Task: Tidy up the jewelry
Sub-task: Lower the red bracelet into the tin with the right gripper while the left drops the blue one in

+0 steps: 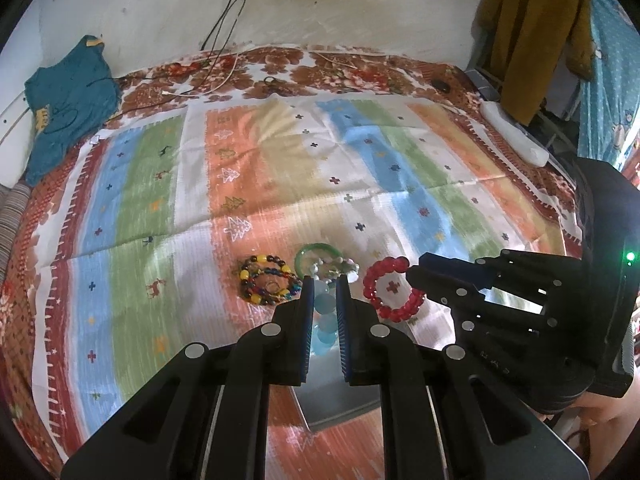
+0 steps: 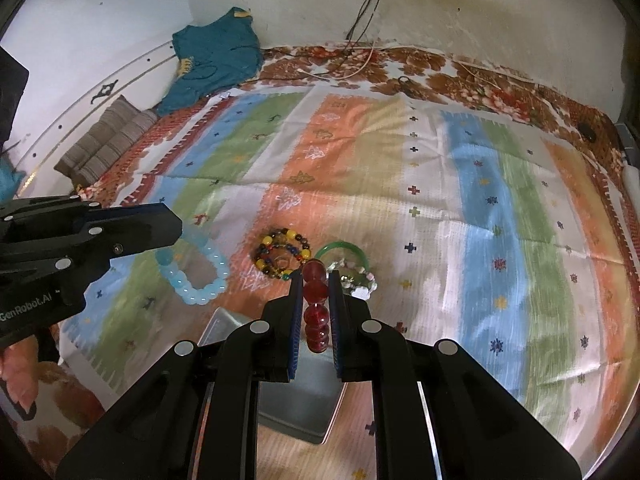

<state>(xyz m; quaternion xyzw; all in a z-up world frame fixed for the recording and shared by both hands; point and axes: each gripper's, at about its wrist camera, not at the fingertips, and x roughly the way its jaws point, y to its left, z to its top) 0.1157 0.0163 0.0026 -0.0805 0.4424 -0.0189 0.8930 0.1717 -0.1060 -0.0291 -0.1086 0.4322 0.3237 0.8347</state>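
Note:
My left gripper is shut on a pale blue bead bracelet, which hangs as a ring in the right wrist view. My right gripper is shut on a red bead bracelet, seen as a ring in the left wrist view. Both are held above a grey metal box, also in the left wrist view. On the cloth lie a multicoloured bead bracelet, a green bangle and a pastel charm bracelet.
A striped cloth covers the bed. A teal shirt lies at the far left, cables and scissors at the back, a white object at the right edge. Folded brown fabric sits by the wall.

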